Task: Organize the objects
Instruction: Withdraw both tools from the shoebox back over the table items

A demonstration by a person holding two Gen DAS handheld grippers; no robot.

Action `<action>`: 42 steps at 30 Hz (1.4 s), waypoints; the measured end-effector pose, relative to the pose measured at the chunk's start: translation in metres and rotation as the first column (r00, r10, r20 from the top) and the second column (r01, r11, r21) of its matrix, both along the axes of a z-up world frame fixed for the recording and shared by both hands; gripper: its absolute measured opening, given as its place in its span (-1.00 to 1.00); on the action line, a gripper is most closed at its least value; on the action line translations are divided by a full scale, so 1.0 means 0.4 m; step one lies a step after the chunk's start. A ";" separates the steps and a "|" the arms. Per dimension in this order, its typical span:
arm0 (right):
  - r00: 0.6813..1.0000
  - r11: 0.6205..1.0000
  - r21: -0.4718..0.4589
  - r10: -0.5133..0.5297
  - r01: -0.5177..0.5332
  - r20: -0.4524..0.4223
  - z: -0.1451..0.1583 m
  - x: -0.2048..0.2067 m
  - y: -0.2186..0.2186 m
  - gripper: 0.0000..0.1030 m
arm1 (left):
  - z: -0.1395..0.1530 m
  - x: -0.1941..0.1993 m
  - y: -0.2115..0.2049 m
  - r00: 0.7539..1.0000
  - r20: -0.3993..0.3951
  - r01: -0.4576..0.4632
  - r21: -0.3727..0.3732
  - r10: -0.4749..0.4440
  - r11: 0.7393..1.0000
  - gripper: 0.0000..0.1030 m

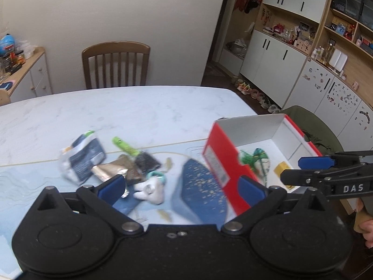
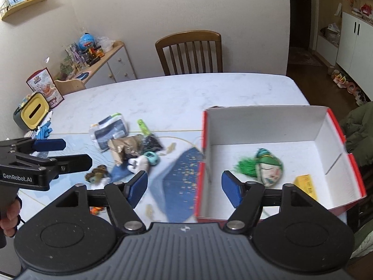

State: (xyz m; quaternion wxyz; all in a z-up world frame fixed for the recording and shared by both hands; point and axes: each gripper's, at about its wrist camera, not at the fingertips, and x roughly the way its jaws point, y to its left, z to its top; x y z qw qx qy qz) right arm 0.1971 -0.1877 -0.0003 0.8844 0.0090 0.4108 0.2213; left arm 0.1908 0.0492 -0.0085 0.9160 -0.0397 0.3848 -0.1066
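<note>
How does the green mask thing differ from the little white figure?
The green mask lies inside the red box; the white figure lies on the table, in the clutter outside it. The mask has a green tassel and painted face; the figure is plain white beside a teal ring. Neither is gripped.

1. Red box (image 2: 275,149), open, white inside, at 3 o'clock on the table, holding a green-tasselled mask (image 2: 268,168) and a yellow packet (image 2: 306,184)
2. Loose pile at 9 o'clock: white toy (image 2: 137,163), green tube (image 2: 144,126), dark pouches (image 2: 112,133)
3. Blue speckled sheet (image 2: 184,182) touching the box's left wall
</note>
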 end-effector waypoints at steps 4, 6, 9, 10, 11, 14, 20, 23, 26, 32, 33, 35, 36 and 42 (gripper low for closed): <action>1.000 1.000 0.009 0.003 -0.003 -0.003 -0.007 -0.018 0.049 0.47 | -0.017 -0.013 0.067 1.000 -0.006 -0.013 -0.010 0.013 1.000 0.99; 1.000 1.000 0.014 -0.001 0.001 -0.002 -0.013 -0.024 0.072 0.51 | -0.027 -0.018 0.097 1.000 -0.010 -0.021 -0.015 0.021 1.000 0.99; 1.000 1.000 0.018 -0.008 0.008 -0.007 -0.026 -0.029 0.106 0.55 | -0.045 -0.025 0.138 1.000 -0.014 -0.024 -0.013 0.024 1.000 0.99; 1.000 1.000 0.020 -0.012 0.012 -0.008 -0.031 -0.030 0.116 0.57 | -0.050 -0.026 0.151 1.000 -0.017 -0.022 -0.014 0.022 1.000 0.99; 1.000 1.000 0.021 -0.016 0.016 -0.009 -0.036 -0.031 0.126 0.57 | -0.056 -0.028 0.162 1.000 -0.019 -0.020 -0.016 0.020 1.000 0.99; 1.000 1.000 0.020 -0.023 0.023 -0.015 -0.051 -0.035 0.158 0.61 | -0.074 -0.032 0.191 1.000 -0.024 -0.016 -0.017 0.015 1.000 0.99; 0.999 1.000 0.004 -0.004 0.004 -0.037 -0.077 -0.036 0.217 0.61 | -0.112 -0.027 0.233 0.999 -0.040 -0.005 0.010 0.005 1.000 0.99; 0.999 1.000 -0.015 0.015 -0.015 -0.043 -0.090 -0.041 0.245 0.61 | -0.126 -0.016 0.259 0.999 -0.051 -0.012 0.005 0.012 1.000 0.99; 0.999 0.999 -0.033 0.024 -0.026 -0.047 -0.104 -0.036 0.270 0.61 | -0.143 -0.004 0.279 0.998 -0.055 -0.015 0.006 0.016 1.000 0.99; 0.999 0.997 -0.075 0.015 -0.018 -0.052 -0.135 0.000 0.303 0.61 | -0.196 0.016 0.296 0.997 -0.072 -0.008 -0.012 0.007 1.000 0.99; 0.998 0.997 -0.081 0.013 -0.018 -0.055 -0.142 0.008 0.307 0.61 | -0.204 0.018 0.295 0.997 -0.072 -0.007 -0.008 0.006 1.000 0.99; 0.998 0.996 -0.090 0.010 -0.015 -0.063 -0.157 0.025 0.314 0.61 | -0.217 0.023 0.291 0.997 -0.071 -0.003 0.009 0.004 1.000 0.99; 0.998 0.995 -0.095 0.007 -0.014 -0.066 -0.165 0.034 0.318 0.61 | -0.223 0.025 0.289 0.998 -0.069 -0.001 0.017 0.002 1.000 0.99; 0.996 0.994 -0.113 -0.004 -0.007 -0.093 -0.216 0.087 0.339 0.61 | -0.255 0.052 0.283 0.998 -0.063 0.018 0.040 -0.015 0.999 0.93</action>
